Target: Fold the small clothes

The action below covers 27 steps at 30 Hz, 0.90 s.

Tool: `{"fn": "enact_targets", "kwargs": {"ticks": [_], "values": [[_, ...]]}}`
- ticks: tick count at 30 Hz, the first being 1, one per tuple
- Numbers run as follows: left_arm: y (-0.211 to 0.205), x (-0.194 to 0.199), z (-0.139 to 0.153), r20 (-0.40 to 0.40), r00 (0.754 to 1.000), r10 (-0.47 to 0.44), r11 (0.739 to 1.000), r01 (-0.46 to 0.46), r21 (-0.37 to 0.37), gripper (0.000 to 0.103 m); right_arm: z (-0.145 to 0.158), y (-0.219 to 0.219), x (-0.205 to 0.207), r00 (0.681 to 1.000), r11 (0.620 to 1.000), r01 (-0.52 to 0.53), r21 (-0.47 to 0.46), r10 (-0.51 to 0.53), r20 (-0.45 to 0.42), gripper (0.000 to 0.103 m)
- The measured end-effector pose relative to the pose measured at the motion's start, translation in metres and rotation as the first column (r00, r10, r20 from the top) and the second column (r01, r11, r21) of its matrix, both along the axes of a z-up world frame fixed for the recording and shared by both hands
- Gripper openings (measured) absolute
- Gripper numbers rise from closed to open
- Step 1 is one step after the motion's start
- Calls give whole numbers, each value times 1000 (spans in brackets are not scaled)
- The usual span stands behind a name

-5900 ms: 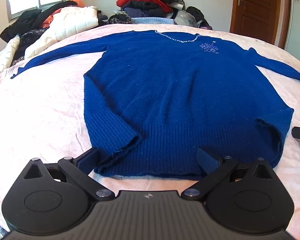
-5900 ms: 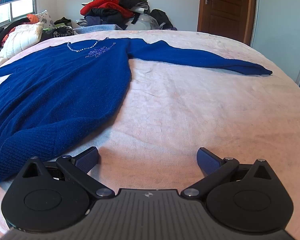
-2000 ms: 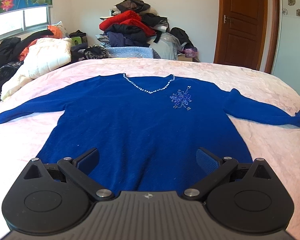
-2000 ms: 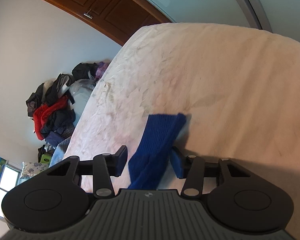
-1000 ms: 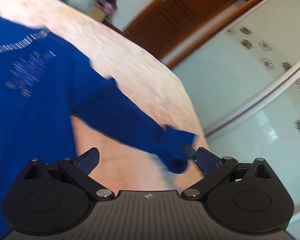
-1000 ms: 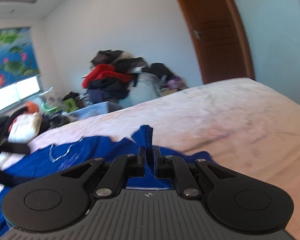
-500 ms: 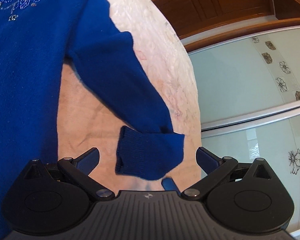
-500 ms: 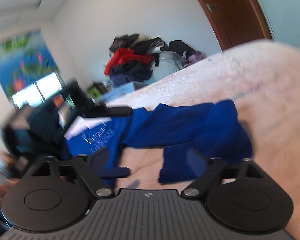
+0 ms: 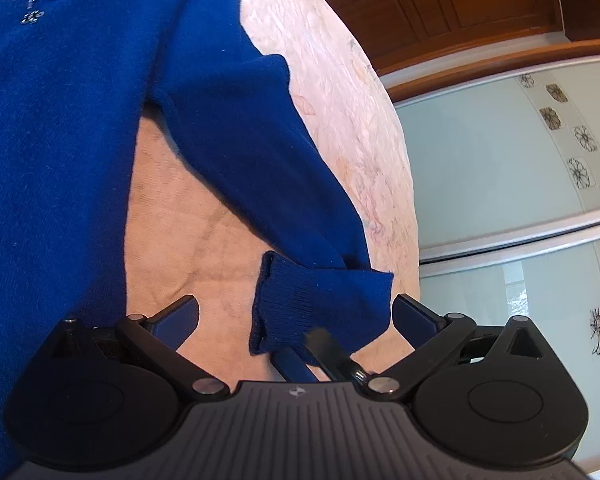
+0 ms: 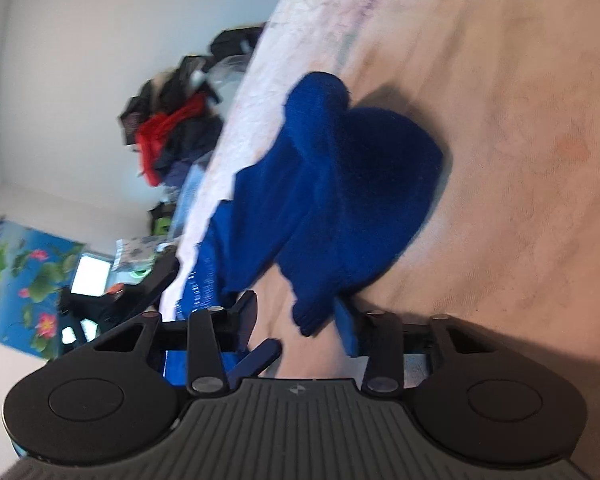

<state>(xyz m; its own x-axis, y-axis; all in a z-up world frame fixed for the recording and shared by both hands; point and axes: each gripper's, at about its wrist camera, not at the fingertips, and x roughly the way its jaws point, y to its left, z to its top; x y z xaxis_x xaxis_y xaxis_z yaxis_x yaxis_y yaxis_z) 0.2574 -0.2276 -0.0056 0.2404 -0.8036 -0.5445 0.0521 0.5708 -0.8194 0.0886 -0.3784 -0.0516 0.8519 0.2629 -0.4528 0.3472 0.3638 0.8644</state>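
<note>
Sleeve cuff now doubled back on bed. Right gripper jaws just narrowing around cuff, contact unclear through blur. Left gripper spread, empty. Sweater body unfolded; most folding remains.

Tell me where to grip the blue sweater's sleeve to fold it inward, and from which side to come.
Take the ribbed cuff, where the sleeve is doubled back on the bed. Probably come from its open end, low along the bedspread, so one finger slides beneath. The cuff is thick, firm and lies clear of the sweater body.
</note>
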Motion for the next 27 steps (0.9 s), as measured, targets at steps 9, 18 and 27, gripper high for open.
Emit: {"fn": "enact_targets", "kwargs": {"ticks": [9, 18, 27], "values": [[4, -1, 1, 2, 1000, -8, 1000, 8, -8, 103, 0, 12, -18, 990, 992, 110, 66, -103, -97, 38], [2, -4, 1, 6, 1000, -10, 1000, 10, -7, 103, -2, 16, 13, 986, 984, 157, 81, -151, -73, 52], [2, -3, -2, 0, 1000, -8, 1000, 8, -23, 103, -21, 4, 14, 985, 976, 174, 133, -171, -31, 9]]}}
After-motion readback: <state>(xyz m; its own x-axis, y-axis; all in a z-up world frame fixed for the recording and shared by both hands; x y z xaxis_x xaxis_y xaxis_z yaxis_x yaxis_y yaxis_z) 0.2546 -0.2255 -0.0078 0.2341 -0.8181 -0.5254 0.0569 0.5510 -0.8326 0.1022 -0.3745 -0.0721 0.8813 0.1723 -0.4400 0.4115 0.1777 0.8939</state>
